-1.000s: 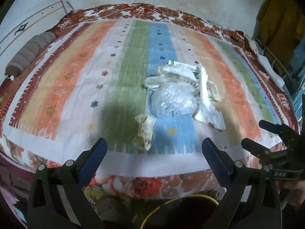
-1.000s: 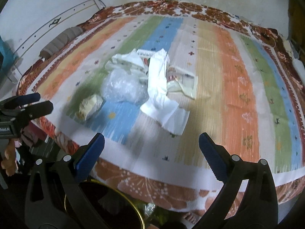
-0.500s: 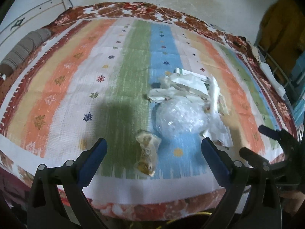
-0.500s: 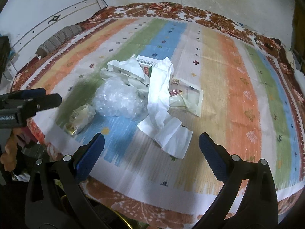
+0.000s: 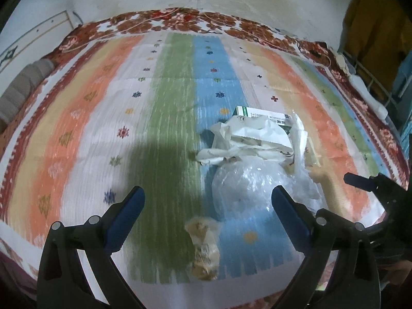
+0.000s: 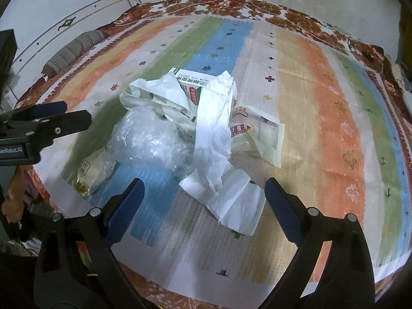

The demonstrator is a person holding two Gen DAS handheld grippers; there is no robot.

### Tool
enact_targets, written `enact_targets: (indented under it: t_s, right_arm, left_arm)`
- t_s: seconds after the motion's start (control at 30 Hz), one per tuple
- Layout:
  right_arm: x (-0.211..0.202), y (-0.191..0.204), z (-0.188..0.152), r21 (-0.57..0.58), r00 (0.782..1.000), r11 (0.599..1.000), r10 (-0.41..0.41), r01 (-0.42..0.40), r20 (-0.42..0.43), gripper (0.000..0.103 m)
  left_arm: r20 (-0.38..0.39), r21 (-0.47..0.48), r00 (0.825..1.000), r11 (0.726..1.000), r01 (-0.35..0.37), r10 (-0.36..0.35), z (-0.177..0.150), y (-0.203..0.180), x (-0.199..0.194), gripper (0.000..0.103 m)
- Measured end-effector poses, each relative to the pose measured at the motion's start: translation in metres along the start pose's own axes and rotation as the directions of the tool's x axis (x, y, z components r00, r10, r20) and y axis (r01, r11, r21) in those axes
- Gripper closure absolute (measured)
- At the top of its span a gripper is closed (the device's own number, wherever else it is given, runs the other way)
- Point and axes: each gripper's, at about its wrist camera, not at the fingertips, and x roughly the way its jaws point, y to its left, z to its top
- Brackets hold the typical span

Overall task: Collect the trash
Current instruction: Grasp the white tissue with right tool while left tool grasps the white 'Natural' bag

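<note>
A trash pile lies on a striped bed cover (image 5: 175,118). It holds a clear crumpled plastic bag (image 5: 247,185) (image 6: 152,141), a white paper bag (image 5: 249,139) (image 6: 157,95), a green-and-white eye drops box (image 5: 265,114) (image 6: 193,85), a long white tissue (image 6: 219,149), a cream snack packet (image 6: 257,139) and a small yellowish wrapper (image 5: 203,247) (image 6: 90,172). My left gripper (image 5: 208,206) is open, just above the small wrapper. My right gripper (image 6: 203,198) is open over the near end of the tissue. Each gripper shows in the other's view, the left (image 6: 49,118) and the right (image 5: 370,182).
A grey striped bolster pillow (image 6: 72,51) (image 5: 20,90) lies at the bed's far left by the headboard. A white wall runs behind the bed. Yellow clothing (image 5: 373,25) hangs at the right over a metal rack. The bed's near edge is just under both grippers.
Both grippers have moved forward over the bed toward the trash pile, which now looks larger and closer. Both stay open. The trash has not moved.
</note>
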Motion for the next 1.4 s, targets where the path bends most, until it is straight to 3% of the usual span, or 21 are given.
enact_targets:
  t_s: [0.33, 0.4, 0.63, 0.8, 1.0, 1.17, 1.3, 1.4]
  right_arm:
    - [0.023, -0.002, 0.005, 0.004, 0.999, 1.000, 0.007, -0.007, -0.043, 0.033]
    - [0.026, -0.004, 0.007, 0.008, 0.999, 1.000, 0.013, -0.012, -0.048, 0.043]
    - [0.036, -0.008, 0.013, 0.025, 0.997, 0.999, 0.047, -0.045, -0.063, 0.059]
    - [0.041, -0.005, 0.014, 0.006, 0.995, 0.998, 0.059, -0.058, -0.078, 0.089]
    - [0.040, -0.006, 0.016, 0.011, 0.996, 0.998, 0.060, -0.060, -0.065, 0.100]
    - [0.039, -0.011, 0.017, 0.021, 0.997, 0.998, 0.053, -0.052, -0.056, 0.101]
    - [0.036, -0.013, 0.017, 0.020, 0.998, 0.999, 0.049, -0.048, -0.047, 0.102]
    - [0.032, -0.014, 0.018, 0.019, 0.998, 0.999, 0.046, -0.045, -0.039, 0.102]
  left_arm:
    - [-0.027, 0.006, 0.999, 1.000, 0.030, -0.030, 0.018, 0.001, 0.024, 0.008]
    - [-0.031, 0.023, 0.999, 0.999, 0.034, -0.033, 0.018, -0.003, 0.028, 0.008]
    - [-0.030, 0.035, 0.999, 0.999, 0.031, -0.030, 0.022, -0.007, 0.040, 0.011]
    - [-0.039, 0.028, 0.998, 0.998, 0.050, -0.049, 0.026, -0.009, 0.046, 0.015]
    - [-0.037, 0.069, 0.998, 0.996, 0.051, -0.048, 0.031, -0.019, 0.057, 0.020]
    - [-0.048, 0.070, 0.996, 0.995, 0.075, -0.071, 0.033, -0.021, 0.064, 0.037]
    - [-0.053, 0.040, 0.993, 0.994, 0.103, -0.101, 0.032, -0.020, 0.066, 0.066]
    - [-0.036, 0.022, 0.994, 0.994, 0.104, -0.104, 0.032, -0.018, 0.062, 0.081]
